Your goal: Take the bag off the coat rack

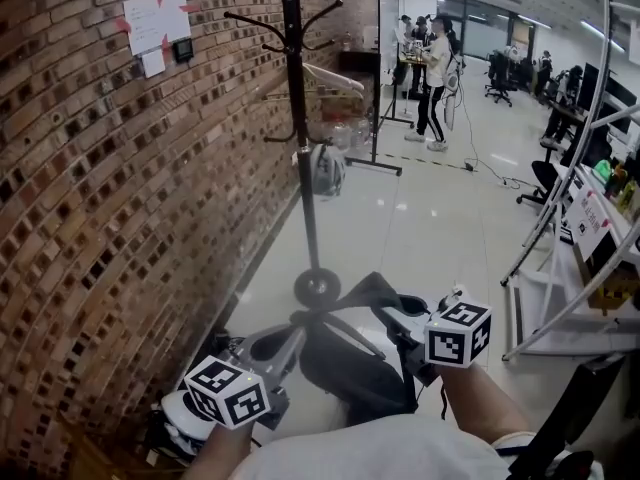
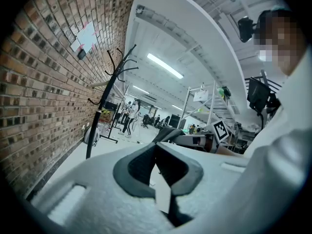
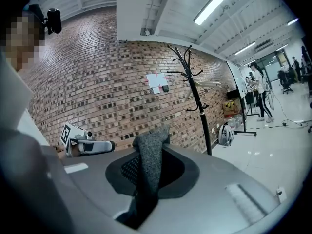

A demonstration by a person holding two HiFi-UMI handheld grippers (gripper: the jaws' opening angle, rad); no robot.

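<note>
The black coat rack (image 1: pixel 298 98) stands against the brick wall ahead, with bare hooks; it also shows in the left gripper view (image 2: pixel 104 106) and the right gripper view (image 3: pixel 195 99). The dark bag (image 1: pixel 352 370) hangs low in front of me, off the rack, between both grippers. My right gripper (image 1: pixel 393 314) is shut on its grey strap (image 3: pixel 150 157), which sticks up through the jaws. My left gripper (image 1: pixel 296 320) has its jaws closed, and the strap (image 2: pixel 168 133) runs off from their tip toward the right gripper (image 2: pixel 197 140).
The brick wall (image 1: pixel 90 198) runs along the left, with papers (image 1: pixel 155 20) pinned to it. A white helmet-like thing (image 1: pixel 326 170) hangs low on the rack pole. A white shelving frame (image 1: pixel 580 238) stands at the right. People stand far back (image 1: pixel 434 83).
</note>
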